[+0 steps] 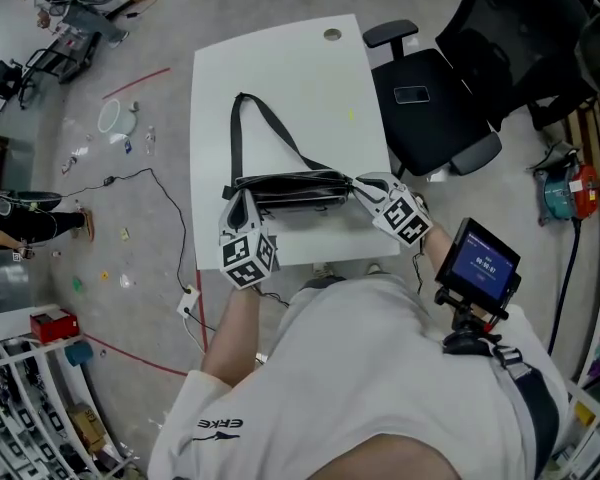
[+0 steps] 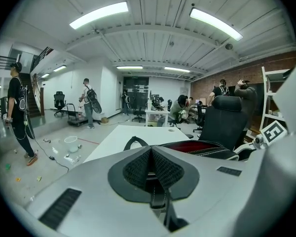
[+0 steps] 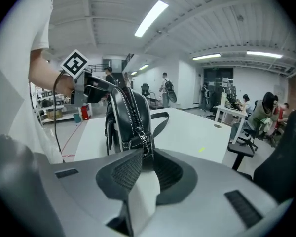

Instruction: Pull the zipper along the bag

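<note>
A black bag (image 1: 290, 190) lies lengthwise near the front of the white table (image 1: 280, 68), its strap (image 1: 265, 118) looped toward the far side. My left gripper (image 1: 242, 202) holds the bag's left end; in the left gripper view its jaws (image 2: 149, 152) are shut on a stitched black tab. From there the bag (image 2: 202, 147) shows red lining. My right gripper (image 1: 361, 184) is at the bag's right end. In the right gripper view the zipper pull (image 3: 143, 141) hangs at the bag (image 3: 126, 112) end, its tip down between my right gripper's (image 3: 145, 158) jaws.
A black office chair (image 1: 430, 98) with a phone (image 1: 412, 94) on its seat stands right of the table. A small screen (image 1: 480, 265) is mounted by the right arm. Cables and clutter lie on the floor at left (image 1: 120, 118). People stand far off.
</note>
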Motion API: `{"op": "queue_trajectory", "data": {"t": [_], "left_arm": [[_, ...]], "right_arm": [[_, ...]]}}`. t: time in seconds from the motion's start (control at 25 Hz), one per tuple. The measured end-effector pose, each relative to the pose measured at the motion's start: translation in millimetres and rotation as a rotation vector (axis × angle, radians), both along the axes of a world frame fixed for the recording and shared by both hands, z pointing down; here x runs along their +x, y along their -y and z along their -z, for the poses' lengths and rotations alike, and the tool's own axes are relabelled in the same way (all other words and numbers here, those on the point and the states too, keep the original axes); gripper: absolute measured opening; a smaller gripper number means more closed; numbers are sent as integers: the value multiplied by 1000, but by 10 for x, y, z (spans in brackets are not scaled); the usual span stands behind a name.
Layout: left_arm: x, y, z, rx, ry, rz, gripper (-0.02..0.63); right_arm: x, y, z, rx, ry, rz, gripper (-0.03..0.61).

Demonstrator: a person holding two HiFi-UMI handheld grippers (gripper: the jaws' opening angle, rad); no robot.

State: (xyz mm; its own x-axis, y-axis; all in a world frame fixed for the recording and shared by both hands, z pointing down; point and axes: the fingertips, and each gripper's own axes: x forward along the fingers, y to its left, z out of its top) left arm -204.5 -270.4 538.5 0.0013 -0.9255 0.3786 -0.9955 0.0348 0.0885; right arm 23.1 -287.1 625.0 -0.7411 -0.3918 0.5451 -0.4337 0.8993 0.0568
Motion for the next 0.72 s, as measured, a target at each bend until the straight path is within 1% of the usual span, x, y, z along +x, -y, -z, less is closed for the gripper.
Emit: {"op": "queue_trajectory", "data": {"t": [0.12,0.28,0.44,0.56,0.72], "left_arm": [[-9,9,6,-5,6,-8,3],[9,3,-1,-12,8,-15,3],[16,20,-36,-19,10,-15,3],[13,21,-53,-18,8,-9,3],[-4,11,-17,-19,14,-6,3]], "right_arm": [[-20,-4,0,-1,-25,117,52],[-1,-7,30,-22,-70,277,92],[-14,-14,9,-23,-125,430,97],[-20,-28,-9,-59,-143,493,97],[16,-93,-20,-99,-176,548,97]]}}
